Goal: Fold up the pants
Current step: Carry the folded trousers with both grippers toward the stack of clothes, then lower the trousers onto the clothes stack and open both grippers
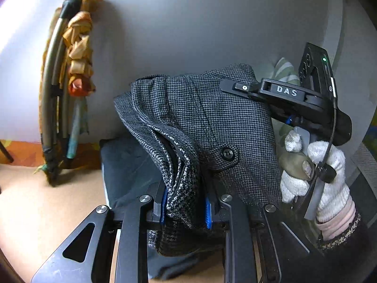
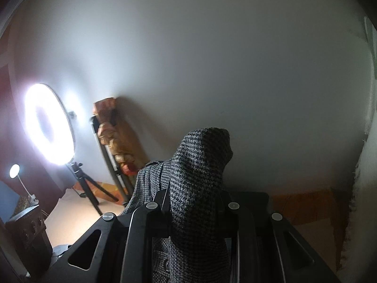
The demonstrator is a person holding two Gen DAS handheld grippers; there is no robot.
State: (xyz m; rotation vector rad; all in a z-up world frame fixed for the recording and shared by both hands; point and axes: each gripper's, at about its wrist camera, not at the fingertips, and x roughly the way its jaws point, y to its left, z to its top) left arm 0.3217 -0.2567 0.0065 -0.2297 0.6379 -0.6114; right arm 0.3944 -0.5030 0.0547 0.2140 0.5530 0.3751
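Observation:
The grey houndstooth pants hang lifted in the air, waistband and a black button toward me. My left gripper is shut on a bunched edge of the pants between its blue pads. My right gripper, marked DAS and held by a white-gloved hand, grips the far upper edge of the pants. In the right wrist view, my right gripper is shut on a fold of the pants that stands up between its fingers.
A dark folded cloth lies on the tan surface below the pants. A folded frame tied with orange fabric leans on the white wall. A bright ring light on a tripod and a small lamp stand at left.

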